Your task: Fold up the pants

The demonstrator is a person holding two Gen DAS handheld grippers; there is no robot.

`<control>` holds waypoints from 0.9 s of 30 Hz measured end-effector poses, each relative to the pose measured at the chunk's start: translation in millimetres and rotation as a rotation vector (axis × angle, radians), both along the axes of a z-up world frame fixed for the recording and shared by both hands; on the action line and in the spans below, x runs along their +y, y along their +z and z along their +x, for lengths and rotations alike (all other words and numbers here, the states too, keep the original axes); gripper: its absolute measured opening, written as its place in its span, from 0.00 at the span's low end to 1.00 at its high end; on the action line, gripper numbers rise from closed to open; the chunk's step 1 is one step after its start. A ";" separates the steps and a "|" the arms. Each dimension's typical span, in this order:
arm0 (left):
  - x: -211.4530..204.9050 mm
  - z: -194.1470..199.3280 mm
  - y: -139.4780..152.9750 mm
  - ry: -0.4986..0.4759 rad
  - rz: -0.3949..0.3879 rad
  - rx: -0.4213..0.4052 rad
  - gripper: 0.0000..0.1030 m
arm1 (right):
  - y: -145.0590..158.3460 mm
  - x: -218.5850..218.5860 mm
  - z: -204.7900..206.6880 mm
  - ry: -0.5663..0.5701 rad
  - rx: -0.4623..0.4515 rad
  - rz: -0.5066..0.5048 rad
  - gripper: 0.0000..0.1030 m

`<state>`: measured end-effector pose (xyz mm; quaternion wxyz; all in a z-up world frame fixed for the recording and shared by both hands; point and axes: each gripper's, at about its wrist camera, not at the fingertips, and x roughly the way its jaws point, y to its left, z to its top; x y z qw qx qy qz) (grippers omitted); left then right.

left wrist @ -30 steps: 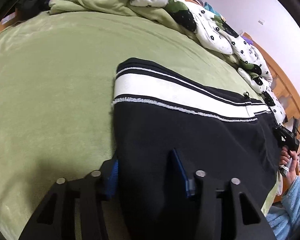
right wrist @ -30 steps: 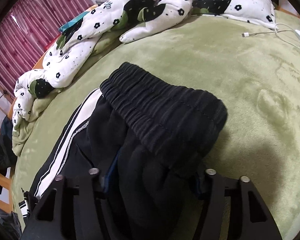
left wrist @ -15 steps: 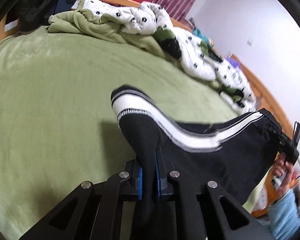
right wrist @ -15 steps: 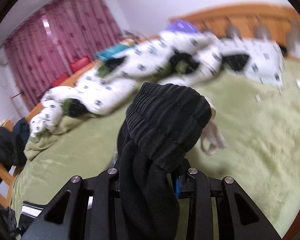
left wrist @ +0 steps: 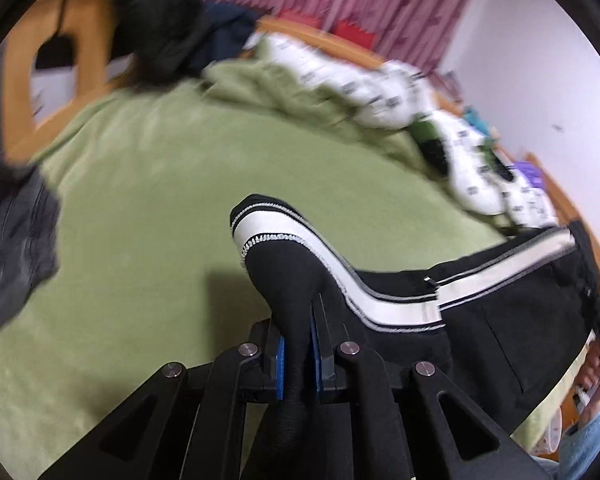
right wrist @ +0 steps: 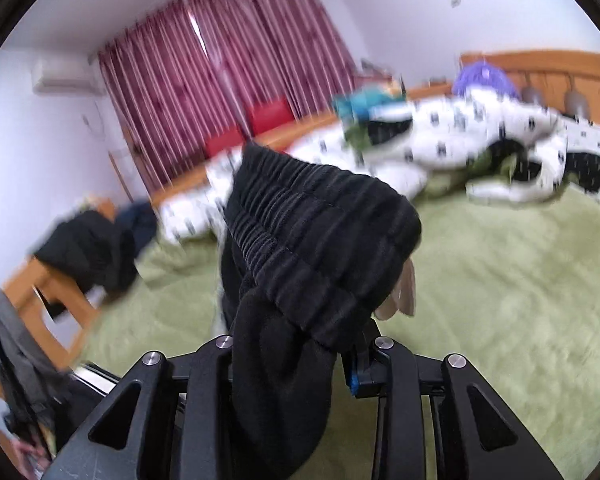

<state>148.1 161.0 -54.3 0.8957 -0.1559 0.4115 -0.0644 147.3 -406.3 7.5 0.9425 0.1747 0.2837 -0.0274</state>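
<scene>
The black pants (left wrist: 500, 320) with white side stripes hang stretched in the air above the green bed (left wrist: 140, 220). My left gripper (left wrist: 298, 354) is shut on the cuff end of the leg, its blue pads pinching the black cloth. My right gripper (right wrist: 292, 364) is shut on the pants (right wrist: 320, 232) at the ribbed elastic waistband, which bunches over the fingers and hides them. A pale pocket lining (right wrist: 400, 296) dangles beside the waistband.
A white flower-print duvet (right wrist: 460, 148) lies heaped along the far side of the bed (right wrist: 500, 280). Dark clothes (right wrist: 88, 252) sit on a wooden chair at the left. Red curtains (right wrist: 228, 76) hang behind. A grey garment (left wrist: 12, 240) hangs at the left edge.
Both grippers closed on the pants and lifted them off the bed. The views have tilted up and swung, with the pants now hanging between the two grippers.
</scene>
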 end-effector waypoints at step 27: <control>6.7 -82.0 -51.3 -0.005 0.131 0.074 0.57 | -57.2 21.3 -62.6 -0.079 0.242 -0.194 0.52</control>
